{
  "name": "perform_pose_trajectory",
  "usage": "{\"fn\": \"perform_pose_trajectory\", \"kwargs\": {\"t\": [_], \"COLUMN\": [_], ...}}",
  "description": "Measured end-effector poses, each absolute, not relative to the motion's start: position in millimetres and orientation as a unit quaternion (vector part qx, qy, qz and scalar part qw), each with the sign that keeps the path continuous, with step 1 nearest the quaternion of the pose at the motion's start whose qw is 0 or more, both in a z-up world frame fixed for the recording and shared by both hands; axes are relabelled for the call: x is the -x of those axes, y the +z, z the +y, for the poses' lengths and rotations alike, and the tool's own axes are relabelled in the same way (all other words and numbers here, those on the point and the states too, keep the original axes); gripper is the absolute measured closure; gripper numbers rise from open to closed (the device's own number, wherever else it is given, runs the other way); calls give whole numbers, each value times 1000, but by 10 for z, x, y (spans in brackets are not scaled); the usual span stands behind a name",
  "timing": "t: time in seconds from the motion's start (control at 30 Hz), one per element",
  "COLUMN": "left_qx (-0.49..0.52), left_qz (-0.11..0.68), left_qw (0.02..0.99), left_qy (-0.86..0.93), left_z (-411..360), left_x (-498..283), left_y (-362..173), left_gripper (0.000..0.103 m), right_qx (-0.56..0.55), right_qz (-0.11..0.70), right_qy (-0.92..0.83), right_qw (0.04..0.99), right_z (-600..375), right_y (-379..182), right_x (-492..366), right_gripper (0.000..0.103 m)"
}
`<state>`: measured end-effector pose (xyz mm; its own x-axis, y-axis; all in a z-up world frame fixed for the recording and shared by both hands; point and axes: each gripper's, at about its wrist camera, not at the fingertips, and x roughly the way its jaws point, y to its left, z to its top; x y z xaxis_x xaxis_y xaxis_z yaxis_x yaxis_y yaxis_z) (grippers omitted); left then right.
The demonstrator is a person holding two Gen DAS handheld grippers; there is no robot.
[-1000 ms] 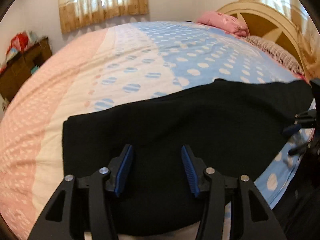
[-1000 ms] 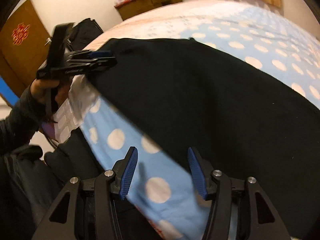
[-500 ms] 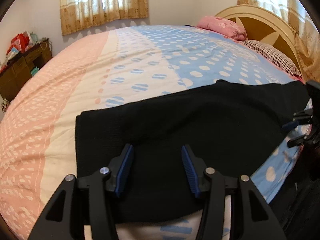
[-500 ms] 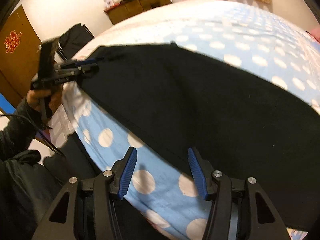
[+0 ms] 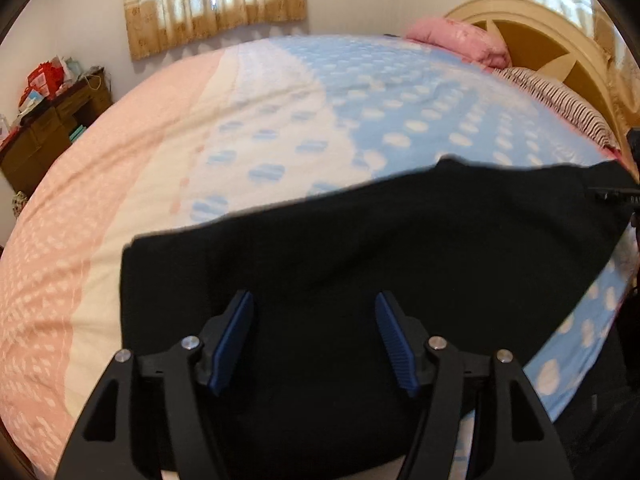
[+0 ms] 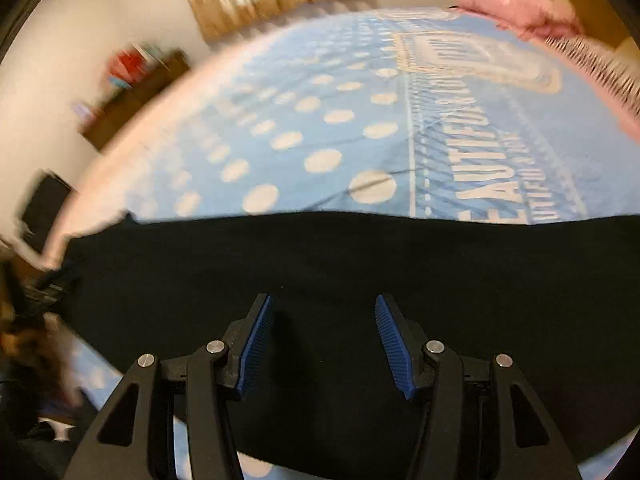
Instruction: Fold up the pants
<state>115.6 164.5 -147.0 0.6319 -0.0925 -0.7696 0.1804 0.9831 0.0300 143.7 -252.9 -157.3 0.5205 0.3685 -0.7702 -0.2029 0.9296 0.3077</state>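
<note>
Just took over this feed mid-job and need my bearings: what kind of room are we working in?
Almost certainly a home bedroom. The black pants lie on a bed with a pink-and-blue dotted bedspread, with a pink pillow against a cream headboard and a curtained window behind.

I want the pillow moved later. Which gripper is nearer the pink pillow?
Right, likely. The right gripper sits over the pants towards the pink pillow; the left gripper is towards the opposite end.

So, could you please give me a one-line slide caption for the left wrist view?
Open left gripper poised over black pants spread on a polka-dot bedspread.
</note>
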Motion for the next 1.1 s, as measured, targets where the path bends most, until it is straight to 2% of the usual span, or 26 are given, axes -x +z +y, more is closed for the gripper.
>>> {"fn": "perform_pose_trajectory", "kwargs": {"t": [0.23, 0.5, 0.63, 0.87, 1.1], "left_qx": [-43, -60, -58, -47, -67], "left_qz": [417, 408, 439, 441, 426], "left_qw": [904, 905, 891, 891, 894], "left_qy": [-85, -104, -94, -93, -125], "left_z": [1538, 1196, 1169, 1085, 719], "left_x": [-1149, -1262, -1333, -1323, -1388], "left_y": [-1338, -1314, -1480, -1402, -1279], "left_gripper": [34, 31, 30, 28, 28], "right_qx": [-127, -120, -150, -209, -217], "right_qz": [398, 408, 409, 378, 344], "right_qy": [135, -89, -64, -60, -113], "right_qw": [899, 901, 898, 900, 906], "right_z": [-2962, -4175, -4426, -4530, -4855], "right_y": [-1215, -1145, -1238, -1178, -979], "right_x": [-1273, -1206, -1165, -1068, -803], "right_gripper": [48, 48, 48, 48, 46]}}
